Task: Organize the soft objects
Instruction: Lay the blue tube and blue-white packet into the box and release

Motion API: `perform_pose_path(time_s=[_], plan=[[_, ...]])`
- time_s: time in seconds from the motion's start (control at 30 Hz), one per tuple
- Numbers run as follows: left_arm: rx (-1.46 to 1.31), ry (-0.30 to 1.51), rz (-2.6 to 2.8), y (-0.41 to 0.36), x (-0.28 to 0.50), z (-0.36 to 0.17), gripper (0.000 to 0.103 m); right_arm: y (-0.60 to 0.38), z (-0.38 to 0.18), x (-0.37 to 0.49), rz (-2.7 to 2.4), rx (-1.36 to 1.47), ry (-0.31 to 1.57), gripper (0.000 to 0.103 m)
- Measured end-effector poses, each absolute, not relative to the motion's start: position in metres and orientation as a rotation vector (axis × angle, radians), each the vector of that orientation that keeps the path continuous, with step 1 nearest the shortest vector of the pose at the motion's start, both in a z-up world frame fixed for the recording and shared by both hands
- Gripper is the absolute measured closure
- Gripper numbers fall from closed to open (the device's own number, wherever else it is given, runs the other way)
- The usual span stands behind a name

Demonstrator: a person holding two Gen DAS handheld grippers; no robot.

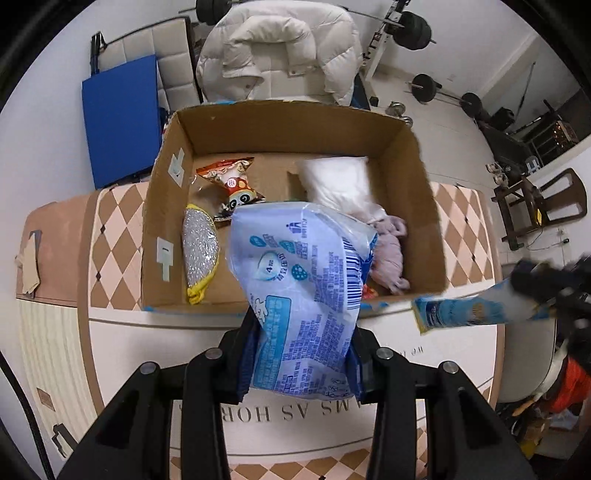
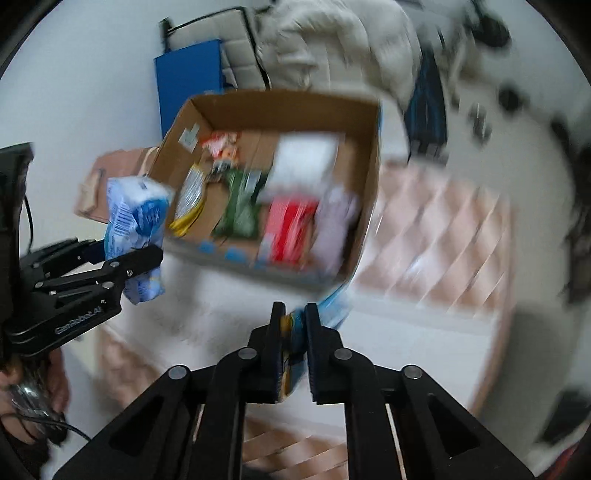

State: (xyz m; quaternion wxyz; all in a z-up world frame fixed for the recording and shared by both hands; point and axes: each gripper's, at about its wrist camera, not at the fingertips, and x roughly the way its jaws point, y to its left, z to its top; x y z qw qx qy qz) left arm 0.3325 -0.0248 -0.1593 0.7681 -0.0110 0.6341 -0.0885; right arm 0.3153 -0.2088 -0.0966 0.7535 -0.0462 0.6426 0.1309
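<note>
My left gripper [image 1: 301, 354] is shut on a blue and white tissue pack [image 1: 299, 291] and holds it above the near edge of an open cardboard box [image 1: 280, 125]. The pack and gripper also show in the right wrist view [image 2: 135, 225]. My right gripper [image 2: 294, 325] is shut on a flat blue and yellow packet [image 2: 291, 332], seen from the left wrist view [image 1: 465, 310] to the right of the box. The box holds a snack bag [image 1: 232, 181], a silver and yellow pouch [image 1: 199, 247], a white pillow pack [image 1: 340, 181] and a lilac cloth [image 1: 388, 251].
The box stands on a checked and white table [image 1: 110, 229]. A green pack [image 2: 240, 206] and a red pack [image 2: 288, 229] lie in the box in the blurred right wrist view. A white puffer jacket [image 1: 280, 48], a blue board [image 1: 122, 118] and barbells [image 1: 413, 29] are behind.
</note>
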Motion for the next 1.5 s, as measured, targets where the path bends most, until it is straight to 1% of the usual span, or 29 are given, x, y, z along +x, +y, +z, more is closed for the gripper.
perform_pose_path(time_s=[0.13, 0.27, 0.5, 0.73, 0.87, 1.0, 1.1, 1.2, 1.33, 1.4, 1.47, 1.5], plan=[[-0.057, 1.409, -0.175, -0.015, 0.35, -0.179, 0.066, -0.17, -0.089, 0.351, 0.335, -0.357, 1.361, 0.095], [-0.094, 1.421, -0.163, -0.006, 0.359, -0.185, 0.066, -0.145, -0.096, 0.372, 0.358, -0.468, 1.355, 0.096], [-0.103, 1.392, -0.145, 0.006, 0.367, -0.175, 0.066, -0.134, -0.099, 0.391, 0.414, -0.368, 1.327, 0.099], [-0.133, 1.362, -0.089, 0.019, 0.38, -0.174, 0.066, -0.12, -0.059, 0.429, 0.424, -0.251, 1.184, 0.099], [-0.15, 1.373, -0.054, 0.025, 0.384, -0.186, 0.066, -0.105, -0.064, 0.459, 0.41, -0.151, 1.145, 0.099], [-0.162, 1.402, -0.015, 0.032, 0.386, -0.204, 0.066, -0.086, -0.088, 0.493, 0.387, -0.043, 1.091, 0.099], [-0.171, 1.426, 0.005, 0.036, 0.386, -0.217, 0.066, -0.092, -0.114, 0.52, 0.331, 0.07, 1.036, 0.099], [-0.181, 1.453, 0.015, 0.036, 0.387, -0.229, 0.066, -0.114, -0.162, 0.548, 0.243, 0.198, 1.032, 0.099], [-0.177, 1.501, 0.003, 0.028, 0.395, -0.249, 0.066, -0.151, -0.227, 0.561, 0.169, 0.279, 1.098, 0.099], [-0.171, 1.522, 0.0, 0.024, 0.399, -0.258, 0.066, -0.167, -0.244, 0.558, 0.141, 0.29, 1.105, 0.1], [-0.143, 1.542, -0.001, 0.017, 0.404, -0.268, 0.066, -0.176, -0.245, 0.552, 0.175, 0.304, 1.084, 0.1], [-0.127, 1.558, 0.001, 0.013, 0.407, -0.275, 0.066, -0.175, -0.243, 0.55, 0.167, 0.268, 1.083, 0.1]])
